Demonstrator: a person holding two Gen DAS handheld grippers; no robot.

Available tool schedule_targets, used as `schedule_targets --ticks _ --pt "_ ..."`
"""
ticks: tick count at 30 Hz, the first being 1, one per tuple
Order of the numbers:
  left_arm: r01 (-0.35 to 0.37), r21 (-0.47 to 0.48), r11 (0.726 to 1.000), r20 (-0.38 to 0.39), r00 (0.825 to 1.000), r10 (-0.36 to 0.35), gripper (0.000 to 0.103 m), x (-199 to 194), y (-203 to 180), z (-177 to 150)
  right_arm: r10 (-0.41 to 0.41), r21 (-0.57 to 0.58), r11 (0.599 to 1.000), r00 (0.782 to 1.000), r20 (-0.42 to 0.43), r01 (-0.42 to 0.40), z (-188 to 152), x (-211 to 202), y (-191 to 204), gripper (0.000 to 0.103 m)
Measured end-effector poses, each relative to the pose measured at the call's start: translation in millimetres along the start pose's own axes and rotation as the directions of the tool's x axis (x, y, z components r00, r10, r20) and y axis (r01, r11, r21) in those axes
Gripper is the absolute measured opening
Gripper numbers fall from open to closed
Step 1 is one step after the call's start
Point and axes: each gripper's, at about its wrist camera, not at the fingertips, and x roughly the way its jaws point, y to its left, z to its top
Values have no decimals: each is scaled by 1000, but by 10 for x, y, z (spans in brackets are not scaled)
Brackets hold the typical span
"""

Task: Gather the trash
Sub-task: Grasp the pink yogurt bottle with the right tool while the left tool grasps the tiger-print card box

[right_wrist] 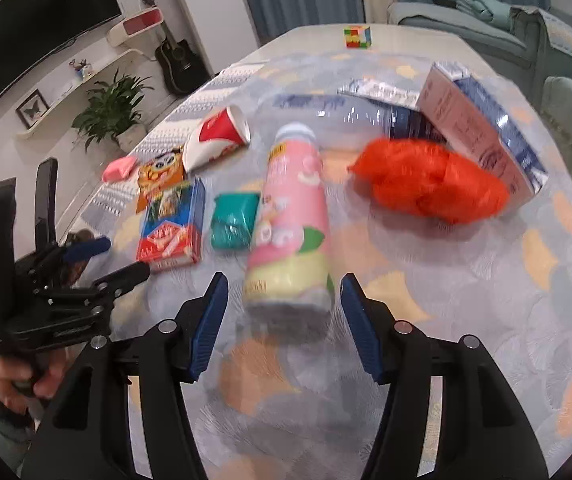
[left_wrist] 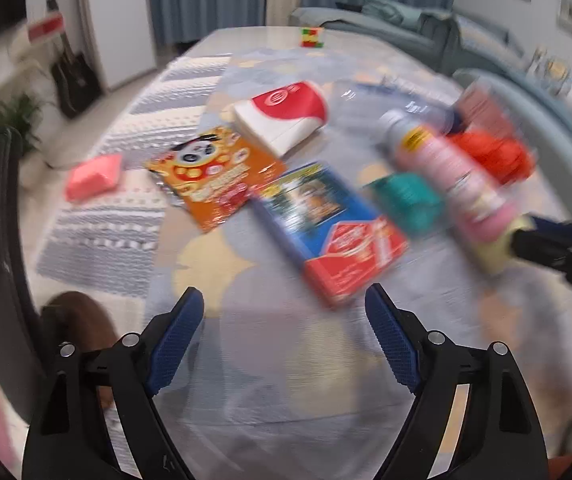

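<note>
Trash lies scattered across the patterned table (right_wrist: 485, 280): a pink-sided carton (right_wrist: 481, 128) at the far right with an orange bag (right_wrist: 425, 184) just in front of it, a pink bottle (right_wrist: 293, 216) on its side in the middle, then a blue-and-red box (right_wrist: 174, 224) and a small teal packet (right_wrist: 234, 220) to its left. The right gripper (right_wrist: 284, 312) hangs spread wide, its blue pads (right_wrist: 206, 328) flanking the bottle's base without visibly touching it. The left gripper (left_wrist: 284, 336) also gapes, holding nothing, above bare tabletop near the box.
</note>
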Motion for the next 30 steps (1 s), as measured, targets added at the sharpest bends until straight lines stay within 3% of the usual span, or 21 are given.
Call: schedule_targets --ticks 4,6,10,14,20,30 --pt "129 -102 986 8 992 -129 84 -22 6 171 2 78 997 999 32 -5 211 10 -58 56" --pt "147 -181 972 -1 989 -150 84 94 57 274 -20 99 995 999 25 18 317 88 -80 56" --pt "104 -244 964 -44 992 -118 83 384 60 413 -28 117 993 1000 6 27 387 260 -74 56" --pt "7 -184 983 -56 998 -17 84 500 -113 505 -66 109 992 998 -5 66 351 367 -63 51" --pt "-69 -129 989 -70 996 61 81 580 -164 539 -67 119 991 998 -11 68 328 429 -93 50" --pt "-86 -72 994 -53 995 82 70 471 -152 417 -62 114 991 995 -81 71 438 661 -77 49"
